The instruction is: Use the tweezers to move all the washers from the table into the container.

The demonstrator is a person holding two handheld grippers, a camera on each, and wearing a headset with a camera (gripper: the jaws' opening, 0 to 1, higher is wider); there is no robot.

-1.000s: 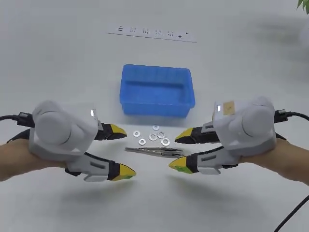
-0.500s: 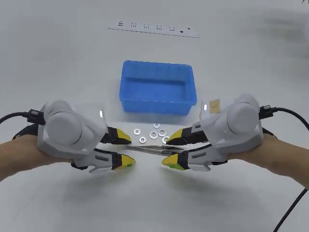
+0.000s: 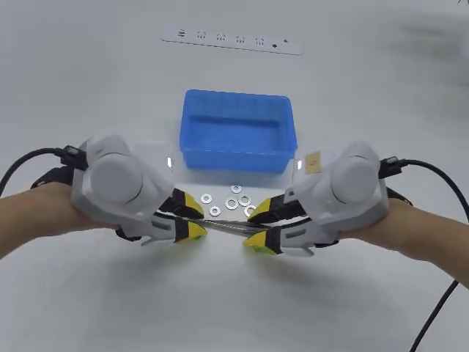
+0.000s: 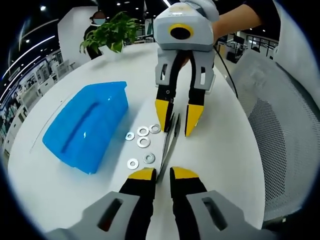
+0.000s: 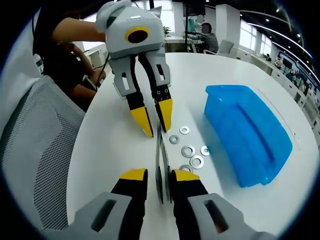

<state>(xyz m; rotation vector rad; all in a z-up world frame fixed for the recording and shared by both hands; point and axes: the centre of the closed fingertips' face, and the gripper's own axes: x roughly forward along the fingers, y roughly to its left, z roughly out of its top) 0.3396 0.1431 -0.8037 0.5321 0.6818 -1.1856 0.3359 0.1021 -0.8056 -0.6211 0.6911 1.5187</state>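
Bracketing tweezers (image 3: 233,226) just in front of container (image 3: 238,132) with left gripper (image 3: 195,220) and right gripper (image 3: 255,231), both gaping narrowly, gripping nothing | spotting washers (image 3: 233,203) loose between tweezers and container | risking skidding tweezers into washers through uneven pinching

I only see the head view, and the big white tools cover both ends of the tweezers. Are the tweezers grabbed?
Observer: The left gripper view shows one end of the tweezers lying in the gap between the left tool's jaws. I cannot tell whether they pinch it.
Operator: What about the other tool?
Observer: In the right gripper view, the right tool's jaws stand on either side of the other end, with table showing in between, so it is not clamped.
Operator: Is a washer hiding there?
Observer: That view shows six washers, all outside the container. The nearest one lies right by the right tool's jaw tip.
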